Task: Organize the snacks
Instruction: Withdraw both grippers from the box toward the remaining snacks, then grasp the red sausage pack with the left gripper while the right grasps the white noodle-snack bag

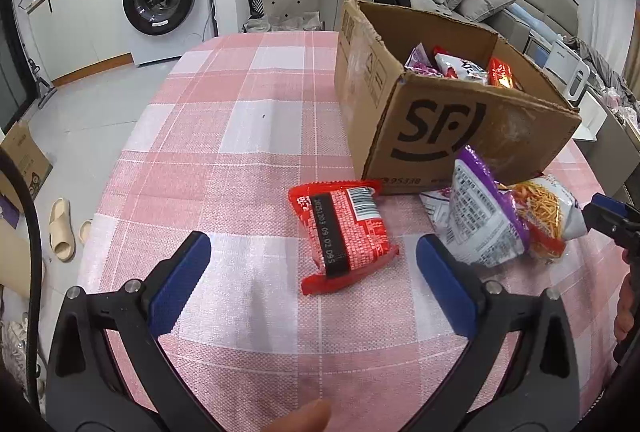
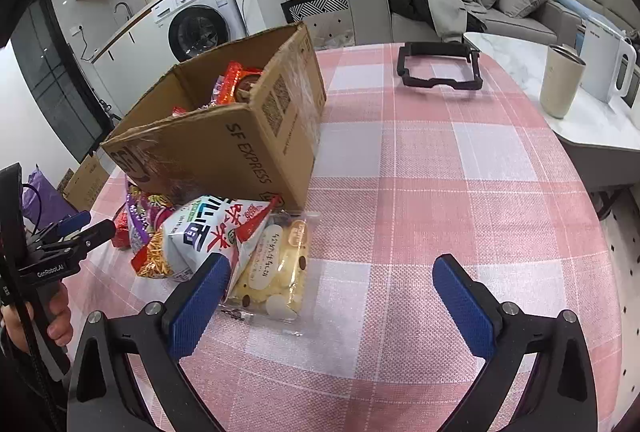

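The SF Express cardboard box (image 1: 452,123) stands open-topped on the pink plaid tablecloth (image 1: 248,135), at about one o'clock in the left wrist view, and already holds several snack packets, so it seems to serve as the collecting bin. Four packets lie loose on the cloth against its near wall, probably waiting to go in. The red snack packet (image 1: 345,232) lies flat, back side up, at twelve o'clock just ahead of the left gripper (image 1: 313,252). That gripper's jaws are spread wide and hold nothing; lined up with the packet this way, it looks set to close on it next.

At two o'clock in that view the purple-edged packet (image 1: 484,216) leans on the white noodle-snack bag (image 2: 200,236). Beside the bag lies a clear packet of pale biscuits (image 2: 276,268), at eleven o'clock from the right gripper (image 2: 334,284). Its jaws are likewise released and empty, the left finger's pad just overlapping the bag's edge in view; actual contact cannot be told.

Farther off, at one o'clock in the right wrist view, a black frame (image 2: 440,69) lies on the cloth.
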### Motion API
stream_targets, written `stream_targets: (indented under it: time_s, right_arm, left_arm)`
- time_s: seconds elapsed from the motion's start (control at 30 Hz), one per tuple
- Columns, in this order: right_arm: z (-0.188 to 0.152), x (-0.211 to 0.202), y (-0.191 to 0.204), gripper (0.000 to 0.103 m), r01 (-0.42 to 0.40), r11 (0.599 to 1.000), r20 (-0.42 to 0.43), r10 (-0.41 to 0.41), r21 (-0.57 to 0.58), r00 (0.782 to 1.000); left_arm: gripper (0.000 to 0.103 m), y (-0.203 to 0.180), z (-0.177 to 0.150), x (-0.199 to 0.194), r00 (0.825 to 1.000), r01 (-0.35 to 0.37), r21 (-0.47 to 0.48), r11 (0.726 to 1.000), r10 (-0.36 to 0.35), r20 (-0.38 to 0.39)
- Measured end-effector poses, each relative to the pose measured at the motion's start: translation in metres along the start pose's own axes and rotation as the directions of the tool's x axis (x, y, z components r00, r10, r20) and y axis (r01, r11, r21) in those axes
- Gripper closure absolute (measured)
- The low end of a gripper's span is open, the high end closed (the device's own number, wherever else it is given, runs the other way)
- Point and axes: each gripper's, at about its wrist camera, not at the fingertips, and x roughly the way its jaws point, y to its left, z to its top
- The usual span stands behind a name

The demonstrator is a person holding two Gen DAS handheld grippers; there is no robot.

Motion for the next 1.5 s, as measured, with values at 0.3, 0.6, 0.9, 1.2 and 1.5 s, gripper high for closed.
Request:
stream_targets:
  time_s: [0.3,0.6,0.9,1.2,1.5]
  right_arm:
    - [0.001,0.002,-0.009,0.000,0.012,1.000,0.003,-0.012,0.017,1.000]
    - [0.000,0.000,0.009,0.000,-0.040,0.999,-0.004,0.040,-0.025,0.999]
    - [-0.001,0.009,0.042,0.000,-0.103,0.991,-0.030,0.100,-0.088,0.994]
    - [0.001,0.020,0.068,0.000,-0.142,0.983,-0.056,0.137,-0.113,0.989]
    - [-0.002,0.026,0.086,0.000,-0.155,0.974,-0.073,0.145,-0.162,0.987]
  left_arm:
    - [0.001,0.002,0.001,0.010,1.000,-0.002,0.004,1.000,0.002,-0.014]
    - [0.001,-0.001,-0.001,0.014,1.000,-0.001,0.013,1.000,0.001,-0.020]
    - [0.001,-0.001,-0.002,0.019,1.000,0.003,0.009,1.000,-0.003,-0.029]
    - [0.001,-0.001,-0.001,0.024,0.999,0.002,0.003,1.000,-0.002,-0.040]
    - [0.010,-0.001,-0.001,0.027,0.999,0.011,0.005,1.000,-0.011,-0.044]
